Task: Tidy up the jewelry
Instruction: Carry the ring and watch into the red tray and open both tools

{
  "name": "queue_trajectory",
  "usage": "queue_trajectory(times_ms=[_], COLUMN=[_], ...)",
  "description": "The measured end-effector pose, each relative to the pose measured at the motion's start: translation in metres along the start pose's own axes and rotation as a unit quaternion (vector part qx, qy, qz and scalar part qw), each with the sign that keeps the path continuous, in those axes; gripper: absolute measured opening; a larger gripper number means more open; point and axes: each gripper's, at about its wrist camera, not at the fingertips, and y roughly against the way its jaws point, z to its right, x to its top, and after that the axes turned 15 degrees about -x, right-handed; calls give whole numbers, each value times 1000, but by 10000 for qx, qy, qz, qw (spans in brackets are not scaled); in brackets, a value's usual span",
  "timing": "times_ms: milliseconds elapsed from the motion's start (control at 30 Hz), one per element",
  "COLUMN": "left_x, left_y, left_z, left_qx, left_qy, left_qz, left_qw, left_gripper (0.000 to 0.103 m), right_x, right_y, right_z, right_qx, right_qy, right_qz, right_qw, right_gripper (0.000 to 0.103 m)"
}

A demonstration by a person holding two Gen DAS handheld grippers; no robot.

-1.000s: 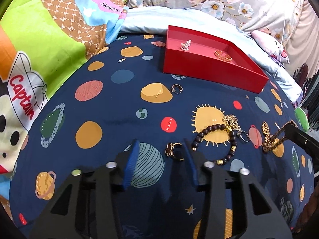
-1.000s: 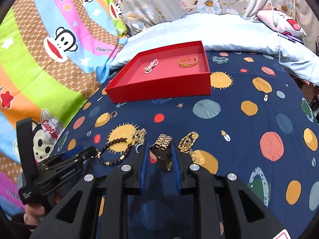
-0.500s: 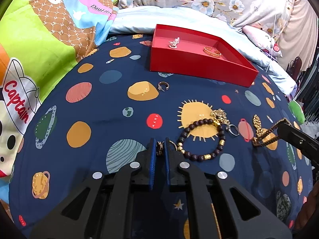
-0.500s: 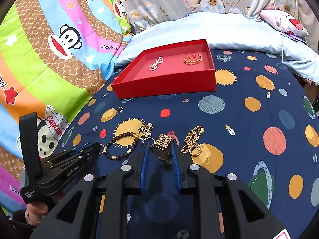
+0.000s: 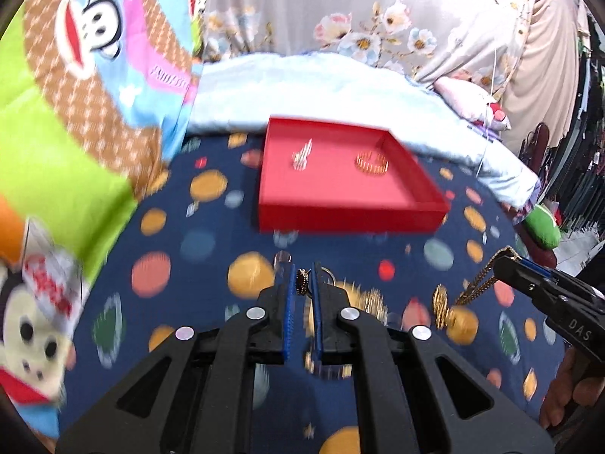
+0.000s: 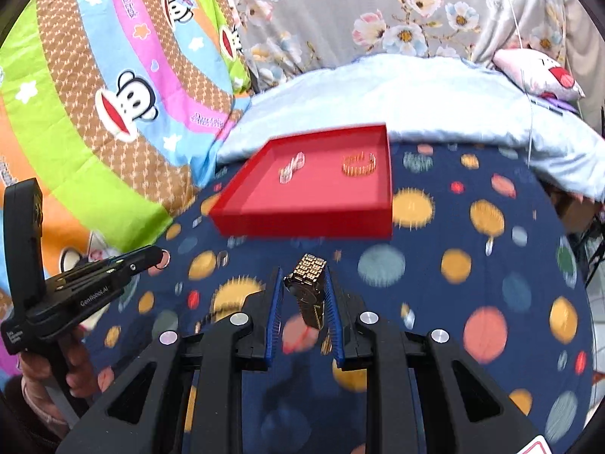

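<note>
Two claws are both busy over the bed, and the red tray is the easy landmark, sitting on the navy planet-print bedspread in front of the pale blue quilt. Inside the tray there's a silvery piece toward its left side and a gold bracelet toward its right, well apart from each other. The left claw sits just in front of the tray's near wall, closed up tight on a small gold ring pinched right at the tips of the blue pads. The right claw is also in front of the tray's near wall and is clamped on a gold watch, with the link band poking up above the tips toward the tray and the rest hanging down between the fingers. From the left wrist view you can see that right claw off to the tray's right and nearer the camera, with the watch's gold chain-like band dangling from it. Everything on the bedspread is pretty motion-blurred, so I honestly can't make out the loose pieces lying there. The monkey cartoon blanket is bunched up to the left of the tray, floral fabric behind it.
</note>
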Motion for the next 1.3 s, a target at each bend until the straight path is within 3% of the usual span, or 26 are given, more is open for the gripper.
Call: queue_trajectory(times_ms=[200,367,500,667,900,967,1033,1133,1200,1300], left_x=[65,98,104,105,103,103,103,104,105,105], left_y=[-20,-61,-98,-134,-165,-171,-175,-176,-173,-158], left_z=[1,-6,-14,-27,-37,-40,-42,-43,-47,-50], left_qx=[3,12,43,44,123,164,222,395,479,445], left_qy=[-309,-322,-283,-138,-39,-8,20,26,88,170], left_qz=[319,304,109,-154,-378,-399,-367,-281,-188,-14], left_qw=[9990,9990,9995,9998,9992,9991,9991,9988,9986,9989], left_gripper=[7,8,8,8,8,8,8,23,39,46], right_x=[61,95,101,98,100,102,104,106,105,95], right_y=[-16,-57,-109,-157,-191,-192,-192,-181,-168,-142], right_z=[5,6,7,9,8,5,1,3,9,19], right_qx=[-43,53,220,110,-55,-167,-376,-547,-533,-438], right_qy=[54,80,-38,-43,68,148,276,298,162,-33], right_qz=[363,181,-341,-836,-1015,-865,-689,-354,-202,-35], right_qw=[9993,9998,9992,9964,9948,9960,9965,9974,9982,9990], right_gripper=[20,20,21,21,21,24,45,52,54,57])
